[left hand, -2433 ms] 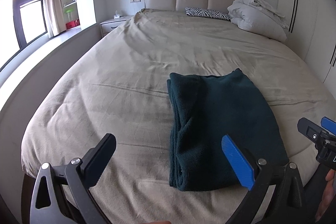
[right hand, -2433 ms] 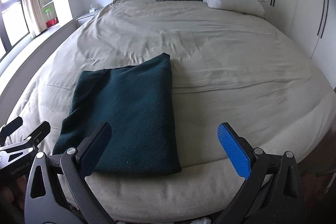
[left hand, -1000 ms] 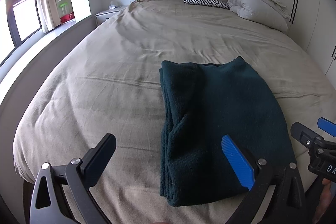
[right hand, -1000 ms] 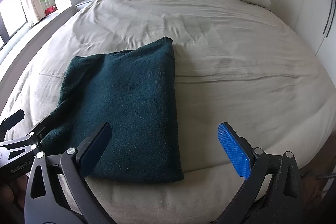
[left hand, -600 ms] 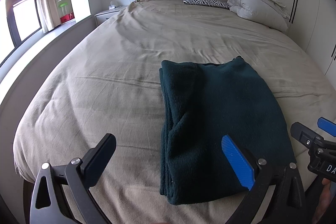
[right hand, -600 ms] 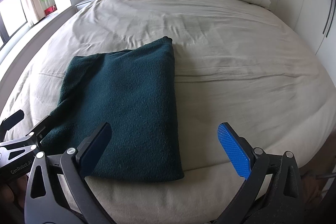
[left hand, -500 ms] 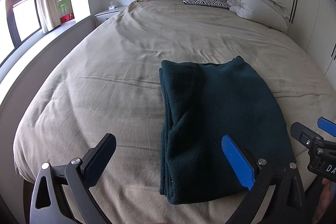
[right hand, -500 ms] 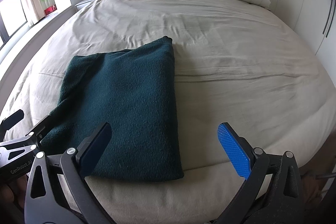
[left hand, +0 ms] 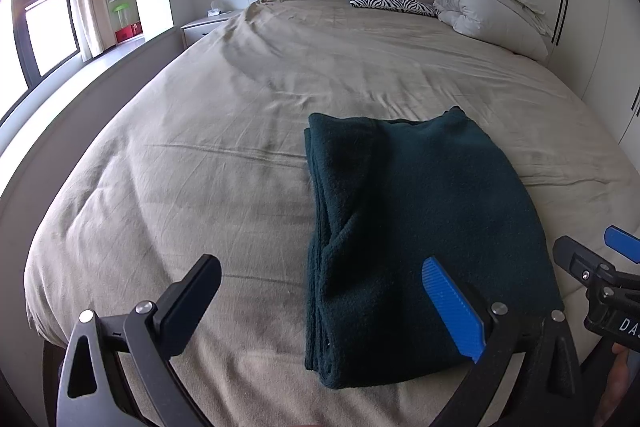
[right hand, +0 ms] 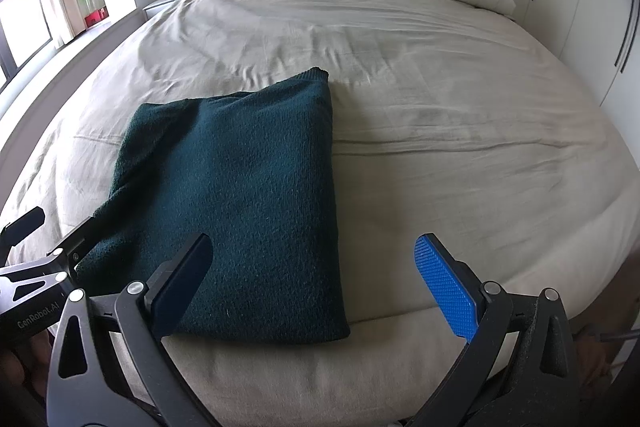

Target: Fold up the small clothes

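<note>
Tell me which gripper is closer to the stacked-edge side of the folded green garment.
Left. The left gripper is open just short of the folded green garment, near its layered edge. The right gripper is open at the garment's opposite, smooth side, over the bed.

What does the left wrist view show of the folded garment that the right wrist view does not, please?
Only the left wrist view shows the garment from its left side, where the stacked layered edges run along it, with the right gripper at the frame's right edge. Only the right wrist view shows the garment's smooth right edge and the bare sheet beyond it, with the left gripper at the lower left. Both show the garment lying flat on the bed, both grippers open and off the cloth, and the zebra pillow by the headboard.
</note>
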Motion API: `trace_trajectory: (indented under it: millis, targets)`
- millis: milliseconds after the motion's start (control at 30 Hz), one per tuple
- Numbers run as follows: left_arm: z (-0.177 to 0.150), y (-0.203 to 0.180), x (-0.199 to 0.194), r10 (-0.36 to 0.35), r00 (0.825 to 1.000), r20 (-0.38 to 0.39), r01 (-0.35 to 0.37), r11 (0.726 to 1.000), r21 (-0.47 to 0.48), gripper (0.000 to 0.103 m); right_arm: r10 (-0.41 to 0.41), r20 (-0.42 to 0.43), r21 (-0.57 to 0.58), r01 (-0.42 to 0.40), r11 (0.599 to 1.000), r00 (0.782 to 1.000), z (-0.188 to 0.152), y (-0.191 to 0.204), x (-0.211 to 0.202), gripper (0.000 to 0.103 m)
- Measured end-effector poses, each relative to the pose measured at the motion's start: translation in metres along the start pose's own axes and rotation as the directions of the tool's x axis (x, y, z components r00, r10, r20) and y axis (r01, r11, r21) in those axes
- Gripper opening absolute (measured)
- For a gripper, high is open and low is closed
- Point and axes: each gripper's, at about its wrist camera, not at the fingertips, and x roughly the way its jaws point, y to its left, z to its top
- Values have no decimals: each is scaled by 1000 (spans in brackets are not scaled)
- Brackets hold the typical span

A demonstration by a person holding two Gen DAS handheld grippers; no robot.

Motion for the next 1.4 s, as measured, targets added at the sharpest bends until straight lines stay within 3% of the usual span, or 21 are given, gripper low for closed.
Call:
trace_trajectory:
  millis: [1400]
  targets:
    - [-1, 1, 0, 1, 1000, -3, -1, 1000, -3, 103, 1, -4, 0, -1, 1000, 1000, -6, 0, 0, 103]
